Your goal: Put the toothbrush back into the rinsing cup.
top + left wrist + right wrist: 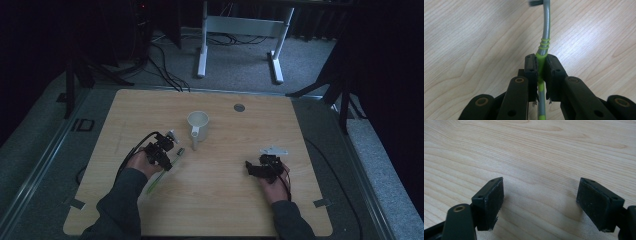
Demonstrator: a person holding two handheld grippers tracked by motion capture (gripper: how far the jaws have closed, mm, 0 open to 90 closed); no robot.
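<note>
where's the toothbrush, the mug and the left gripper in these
toothbrush [546, 23], left gripper view, on its grey neck
mug [198, 121], high view, on its rim
left gripper [541, 66], left gripper view, between its fingertips, shut on the handle

A light wooden table [225, 200] with rounded corners stands in the middle of a dim room on grey carpet floor [240, 60], with a white desk frame [240, 27] at the top centre and black cables [165, 70] at the upper left.
</note>
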